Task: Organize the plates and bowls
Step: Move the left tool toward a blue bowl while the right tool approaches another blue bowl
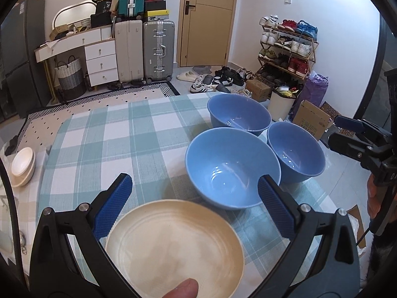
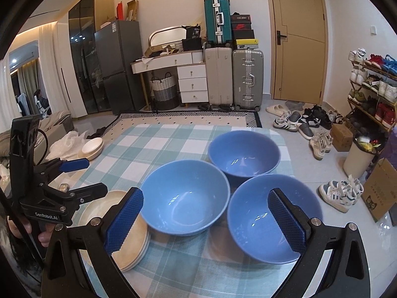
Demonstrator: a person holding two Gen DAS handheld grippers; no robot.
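Observation:
Three blue bowls stand close together on the checked tablecloth [image 1: 104,149]: a near one [image 1: 232,168], a far one [image 1: 239,114] and a right one [image 1: 296,151]. In the right wrist view they are the left bowl [image 2: 184,196], the far bowl [image 2: 244,155] and the near right bowl [image 2: 268,221]. A stack of cream plates [image 1: 173,245] lies under my open, empty left gripper [image 1: 196,198]; it also shows in the right wrist view [image 2: 131,245]. My right gripper [image 2: 206,221] is open and empty above the near bowls.
A small stack of white dishes [image 1: 22,170] sits off the cloth at the left, seen also in the right wrist view [image 2: 91,147]. The table's right edge drops to a floor with shoes [image 2: 340,193], boxes [image 1: 314,121] and a bin [image 1: 281,104]. A thumb [image 1: 182,289] shows at the bottom.

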